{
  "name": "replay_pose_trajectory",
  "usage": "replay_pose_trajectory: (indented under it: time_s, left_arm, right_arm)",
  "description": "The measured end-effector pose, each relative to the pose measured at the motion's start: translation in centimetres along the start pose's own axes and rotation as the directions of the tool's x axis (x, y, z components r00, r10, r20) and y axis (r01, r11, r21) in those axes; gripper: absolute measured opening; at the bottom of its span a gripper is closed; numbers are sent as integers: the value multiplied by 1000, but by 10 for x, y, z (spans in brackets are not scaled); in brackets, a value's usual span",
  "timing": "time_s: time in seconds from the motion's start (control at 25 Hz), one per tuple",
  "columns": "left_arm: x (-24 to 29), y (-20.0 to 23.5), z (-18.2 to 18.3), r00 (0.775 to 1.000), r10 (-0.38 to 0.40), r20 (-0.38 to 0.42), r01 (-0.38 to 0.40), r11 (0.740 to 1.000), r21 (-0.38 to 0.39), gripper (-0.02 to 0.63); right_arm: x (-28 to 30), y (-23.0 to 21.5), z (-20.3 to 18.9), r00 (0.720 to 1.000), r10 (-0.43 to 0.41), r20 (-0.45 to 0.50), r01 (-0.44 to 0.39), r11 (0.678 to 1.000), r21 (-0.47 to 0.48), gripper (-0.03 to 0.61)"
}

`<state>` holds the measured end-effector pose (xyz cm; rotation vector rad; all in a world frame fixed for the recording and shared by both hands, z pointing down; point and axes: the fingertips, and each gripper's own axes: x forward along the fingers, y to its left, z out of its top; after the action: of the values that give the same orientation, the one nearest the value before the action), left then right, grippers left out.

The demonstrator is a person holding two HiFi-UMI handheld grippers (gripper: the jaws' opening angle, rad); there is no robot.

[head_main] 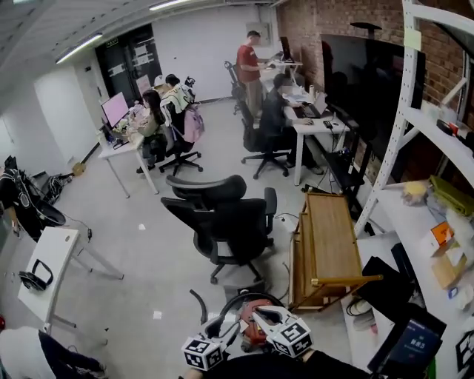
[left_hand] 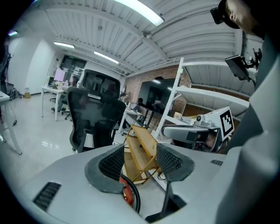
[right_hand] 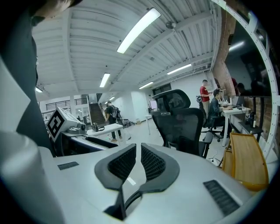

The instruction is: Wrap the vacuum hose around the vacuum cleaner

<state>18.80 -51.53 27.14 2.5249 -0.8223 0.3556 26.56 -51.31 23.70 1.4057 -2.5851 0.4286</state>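
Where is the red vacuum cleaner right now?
In the head view, the red vacuum cleaner is on the floor at the bottom middle, with its black hose looping over it, nearer us than the black office chair, left of the wooden cart.

No words or numbers can be read: the blue print on the dark screen [head_main: 409, 346] by the shelves is too small to make out, and the marker cubes [head_main: 201, 353] bear only black-and-white squares.

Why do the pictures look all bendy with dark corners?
Left gripper view: a wide lens tilts the shelf post and curves the ceiling, darkening the corners. Right gripper view: same bulge, and the ceiling lamp glares white. Head view: milder bend, yet the brick wall leans.
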Motion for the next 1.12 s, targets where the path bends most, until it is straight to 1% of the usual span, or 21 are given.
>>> replay_pose_trajectory:
  time_s: [0.24, 0.44, 0.56, 0.72, 0.92, 1.0, 1.12]
  left_arm:
    - [-10, 4, -4, 999, 38, 10, -37, 999, -23, 244]
    - [-13, 1, -5, 999, 41, 3, -41, 998, -37, 244]
    - [-15, 1, -16, 999, 44, -28, -45, 999, -23, 244]
    - [-18, -8, -40, 993, 56, -102, -58, 998, -19, 244]
    - [-51, -17, -100, 971, 115, -208, -128, 990, -54, 244]
    - [-50, -9, -108, 971, 124, -206, -140, 988, -65, 244]
    - [-48, 31, -98, 975, 148, -167, -162, 984, -68, 244]
  right_arm:
    - [8, 16, -7, 997, 75, -11, -75, 997, 26, 43]
    - [7, 15, -16, 998, 65, -16, -64, 996, 65, 43]
    - [5, 18, -28, 997, 64, -32, -60, 992, 107, 43]
    - [-1, 24, -53, 994, 87, -69, -74, 983, 165, 43]
    - [-17, 41, -116, 983, 111, -147, -70, 962, 263, 43]
    - [-12, 31, -134, 981, 94, -170, -43, 959, 281, 43]
    - [12, 19, -133, 984, 54, -172, -1, 955, 298, 43]
